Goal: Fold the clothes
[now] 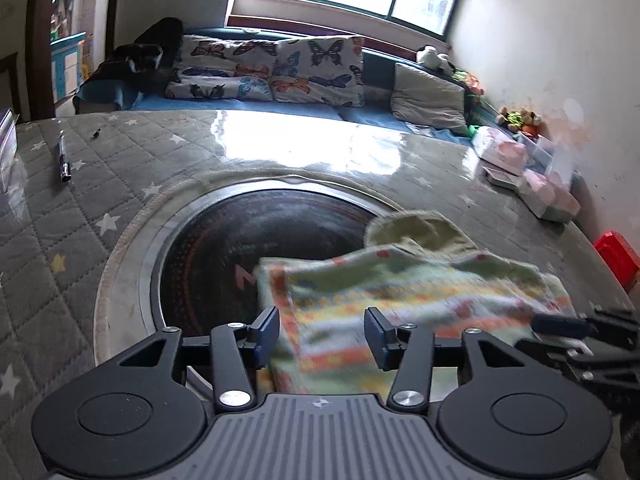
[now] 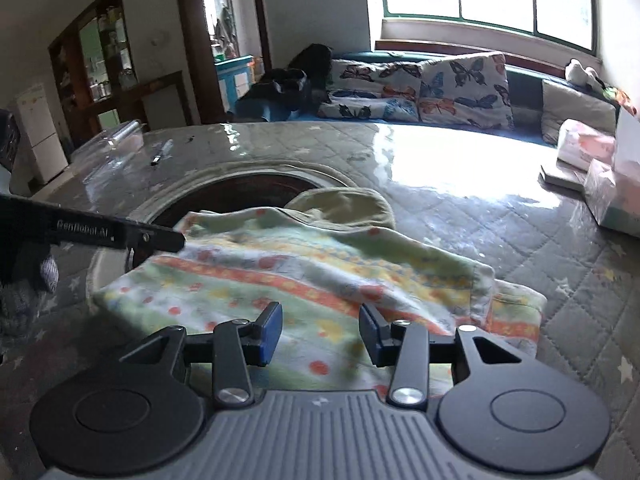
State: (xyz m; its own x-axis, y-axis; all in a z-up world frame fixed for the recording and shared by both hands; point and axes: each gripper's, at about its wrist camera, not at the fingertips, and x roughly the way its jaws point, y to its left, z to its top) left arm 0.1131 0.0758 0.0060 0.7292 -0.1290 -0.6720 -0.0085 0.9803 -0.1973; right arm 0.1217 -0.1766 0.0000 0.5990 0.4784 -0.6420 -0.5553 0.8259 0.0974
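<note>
A small patterned garment (image 1: pixel 400 296) with green, orange and yellow bands and an olive hood (image 1: pixel 416 230) lies folded on the table, partly over the dark round inset (image 1: pixel 240 240). My left gripper (image 1: pixel 322 334) hovers open over its near left edge, nothing between the fingers. The right gripper's dark tips (image 1: pixel 576 328) show at the far right of the left wrist view. In the right wrist view the same garment (image 2: pixel 312 276) spreads ahead, and my right gripper (image 2: pixel 320 336) is open just above its near part. The left gripper's arm (image 2: pixel 100 234) reaches in from the left.
A grey star-quilted cover under clear plastic (image 1: pixel 80 216) tops the table. A pen (image 1: pixel 64 158) lies far left. Tissue packs and boxes (image 1: pixel 536 184) and a red object (image 1: pixel 618 256) sit at the right edge. A sofa with butterfly cushions (image 1: pixel 272 68) stands behind.
</note>
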